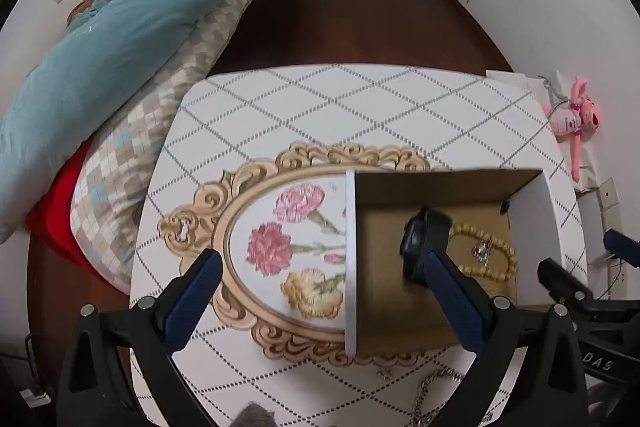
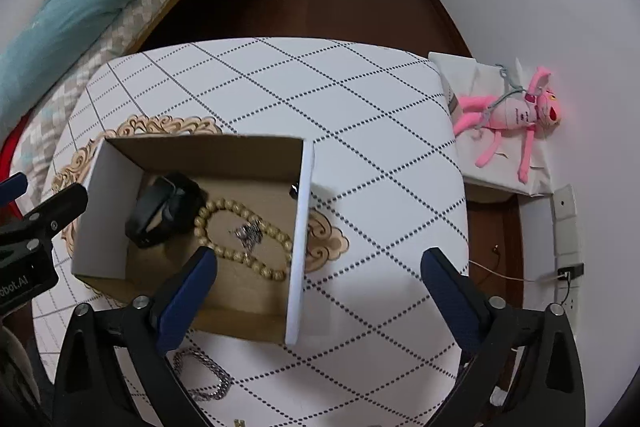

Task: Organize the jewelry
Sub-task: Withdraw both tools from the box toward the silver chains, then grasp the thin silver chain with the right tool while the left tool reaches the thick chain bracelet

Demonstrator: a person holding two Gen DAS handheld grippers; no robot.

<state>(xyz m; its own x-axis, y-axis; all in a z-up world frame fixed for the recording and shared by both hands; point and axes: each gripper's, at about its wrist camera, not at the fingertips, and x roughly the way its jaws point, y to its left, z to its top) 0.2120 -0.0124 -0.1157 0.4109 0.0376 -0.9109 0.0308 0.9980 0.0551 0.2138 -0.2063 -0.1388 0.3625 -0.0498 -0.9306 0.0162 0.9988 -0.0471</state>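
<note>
An open cardboard box point(image 1: 350, 259) point(image 2: 298, 247) stands on the table. Inside lie a black watch point(image 1: 420, 243) point(image 2: 160, 215), a beige bead bracelet point(image 1: 496, 267) point(image 2: 240, 251) and a small silver piece point(image 1: 482, 250) point(image 2: 250, 231). A silver chain point(image 2: 208, 375) point(image 1: 428, 395) lies on the table in front of the box. My left gripper point(image 1: 324, 279) is open and empty, straddling the box's left wall. My right gripper point(image 2: 320, 271) is open and empty, straddling the box's right wall above the table.
The table point(image 2: 360, 107) has a diamond-patterned cover with a floral oval point(image 1: 280, 247). A bed with a teal quilt point(image 1: 100, 39) is at left. A pink plush toy point(image 2: 516, 119) lies on a white bag at right. A small earring point(image 1: 384, 374) lies near the front edge.
</note>
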